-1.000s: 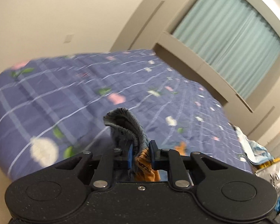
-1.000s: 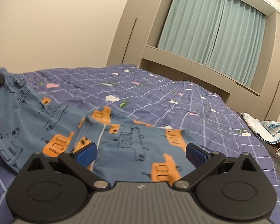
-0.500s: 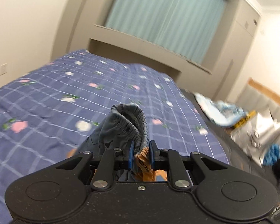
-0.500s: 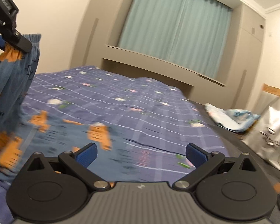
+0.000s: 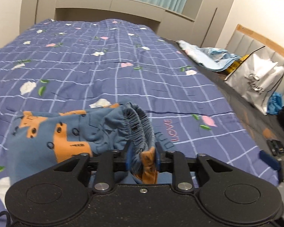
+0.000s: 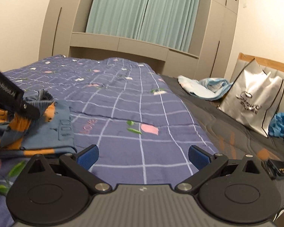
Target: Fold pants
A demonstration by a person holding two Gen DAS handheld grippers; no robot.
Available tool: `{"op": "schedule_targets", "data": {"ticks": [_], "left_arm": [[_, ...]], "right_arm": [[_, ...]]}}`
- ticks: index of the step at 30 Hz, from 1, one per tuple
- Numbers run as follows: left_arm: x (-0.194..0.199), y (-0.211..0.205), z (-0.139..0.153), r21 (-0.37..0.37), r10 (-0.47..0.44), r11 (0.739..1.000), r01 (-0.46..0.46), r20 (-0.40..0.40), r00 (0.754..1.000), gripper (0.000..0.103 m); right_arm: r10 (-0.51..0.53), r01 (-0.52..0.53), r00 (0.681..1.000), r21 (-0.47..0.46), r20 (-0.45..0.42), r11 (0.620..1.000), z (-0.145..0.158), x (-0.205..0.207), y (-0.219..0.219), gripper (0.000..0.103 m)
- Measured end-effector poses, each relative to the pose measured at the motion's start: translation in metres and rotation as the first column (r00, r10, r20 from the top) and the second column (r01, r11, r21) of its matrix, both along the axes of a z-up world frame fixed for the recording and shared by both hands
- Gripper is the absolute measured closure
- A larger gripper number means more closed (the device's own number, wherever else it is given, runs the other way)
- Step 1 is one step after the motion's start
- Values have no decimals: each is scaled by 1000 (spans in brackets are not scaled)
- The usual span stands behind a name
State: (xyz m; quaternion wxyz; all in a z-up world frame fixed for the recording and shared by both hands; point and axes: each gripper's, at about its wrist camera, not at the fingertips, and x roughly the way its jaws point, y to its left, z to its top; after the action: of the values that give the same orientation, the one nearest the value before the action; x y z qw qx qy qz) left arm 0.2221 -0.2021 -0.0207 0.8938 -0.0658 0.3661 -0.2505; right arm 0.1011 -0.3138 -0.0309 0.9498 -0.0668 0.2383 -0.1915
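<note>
Blue-and-orange pants (image 5: 70,132) lie bunched on the bed (image 5: 123,66), w/ the elastic waistband (image 5: 140,130) between your left tongs (image 5: 142,158). Those jaws have just been opening; pads seem to still touch the fabric, though that's hard to judge. Your right tongs (image 6: 143,156) stand wide apart over the bedspread, holding nothing, just beside the pants.

A blue checked floral quilt (image 5: 108,66) covers the bed. By its right edge lie crumpled pale-blue cloth (image 6: 202,88) and a silver bag (image 6: 253,104); teal curtains (image 6: 142,11) hang beyond.
</note>
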Motion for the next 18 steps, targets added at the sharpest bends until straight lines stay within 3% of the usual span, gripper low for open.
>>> {"op": "schedule_targets", "data": {"ticks": [4, 10, 15, 18], "left_arm": [[-7, 10, 8, -61, -28, 998, 28, -1, 1000, 41], [-19, 36, 32, -55, 63, 997, -61, 37, 997, 16], [-24, 67, 51, 9, 214, 976, -215, 91, 973, 1], [-24, 89, 52, 42, 272, 960, -277, 87, 958, 1]], "right_arm": [[-7, 8, 1000, 11, -15, 1000, -5, 3, -3, 0], [22, -22, 1000, 18, -4, 1000, -3, 5, 3, 0], [128, -132, 990, 86, 51, 987, 7, 3, 12, 0], [246, -258, 965, 188, 86, 948, 14, 8, 18, 0]]}}
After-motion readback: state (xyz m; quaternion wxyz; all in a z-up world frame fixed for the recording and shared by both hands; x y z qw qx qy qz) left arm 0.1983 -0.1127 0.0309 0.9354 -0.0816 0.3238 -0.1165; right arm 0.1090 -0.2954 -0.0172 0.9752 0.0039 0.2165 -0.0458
